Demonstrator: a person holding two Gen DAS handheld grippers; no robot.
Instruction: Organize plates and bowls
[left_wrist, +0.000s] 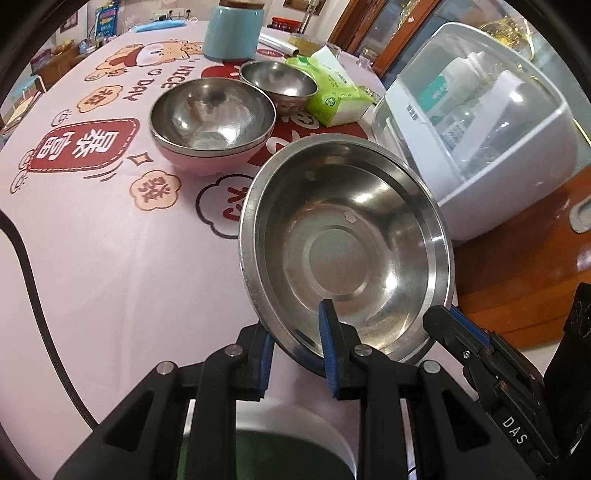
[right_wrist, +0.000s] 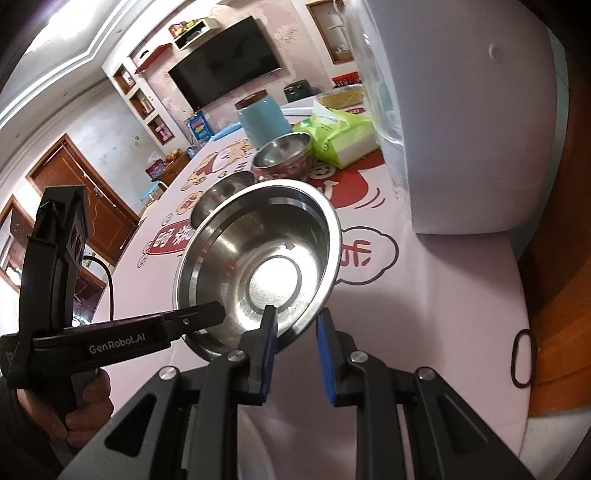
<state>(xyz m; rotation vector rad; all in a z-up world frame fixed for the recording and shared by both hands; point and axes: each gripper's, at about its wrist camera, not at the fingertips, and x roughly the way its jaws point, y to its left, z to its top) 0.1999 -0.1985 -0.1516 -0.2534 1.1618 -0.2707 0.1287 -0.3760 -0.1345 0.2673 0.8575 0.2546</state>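
Note:
A large steel bowl (left_wrist: 343, 251) (right_wrist: 266, 258) hangs tilted above the pink tablecloth, held at its near rim from two sides. My left gripper (left_wrist: 295, 347) is shut on the rim, one blue pad inside the bowl and one outside. My right gripper (right_wrist: 295, 332) is shut on the rim a little further round, and shows in the left wrist view as a black jaw (left_wrist: 443, 325). Behind stand a pink bowl with a steel lining (left_wrist: 212, 122) (right_wrist: 221, 192) and a smaller steel bowl (left_wrist: 279, 83) (right_wrist: 282, 151), both upright on the table.
A white sterilizer cabinet (left_wrist: 480, 129) stands close on the right at the table's edge. A green tissue pack (left_wrist: 336, 96) and a teal canister (left_wrist: 232, 33) sit behind the bowls. A black cable (left_wrist: 33, 277) runs along the left. A black band (right_wrist: 522, 358) lies near the right edge.

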